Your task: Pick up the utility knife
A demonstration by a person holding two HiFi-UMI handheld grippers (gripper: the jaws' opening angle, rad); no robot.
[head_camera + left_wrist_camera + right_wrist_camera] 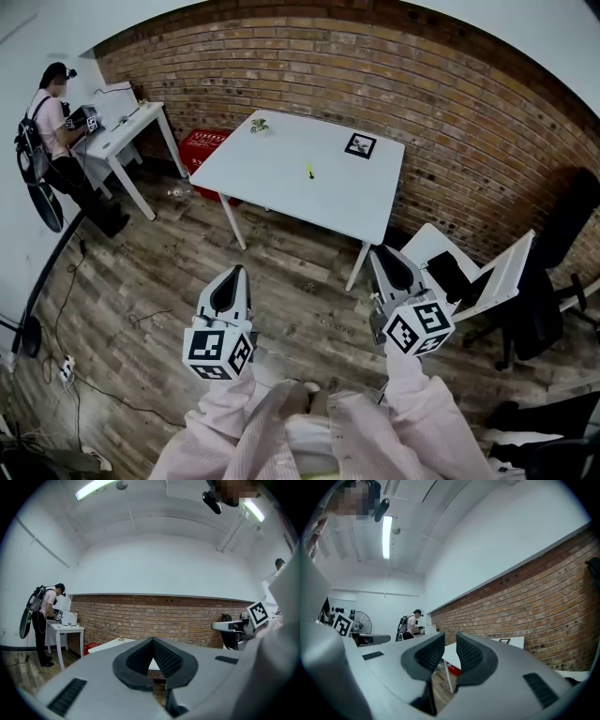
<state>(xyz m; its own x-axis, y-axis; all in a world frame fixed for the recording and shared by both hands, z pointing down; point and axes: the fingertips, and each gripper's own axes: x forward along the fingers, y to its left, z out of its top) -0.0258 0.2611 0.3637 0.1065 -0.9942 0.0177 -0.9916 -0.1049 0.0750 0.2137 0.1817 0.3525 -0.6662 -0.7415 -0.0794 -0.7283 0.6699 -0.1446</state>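
- One left gripper [152, 641]: jaw tips meeting, nothing between
- One right gripper [450, 639]: jaws slightly apart, nothing between
- One utility knife [308, 171]: small, yellow, well ahead of both grippers, lying on white table [272, 183]
- One marker card [360, 145]: same table, beyond the knife, ahead of the right gripper
- Wooden floor [150, 272]: below both grippers

Distant utility knife [308, 171], barely discernible

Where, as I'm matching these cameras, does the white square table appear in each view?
Head view: the white square table stands upper centre, in front of the wall.
Left gripper view: low centre-left, a thin white strip below the wall.
Right gripper view: lower centre-right, partly hidden by the near jaw.
Shared landmark: the red brick wall behind the table in all three views.
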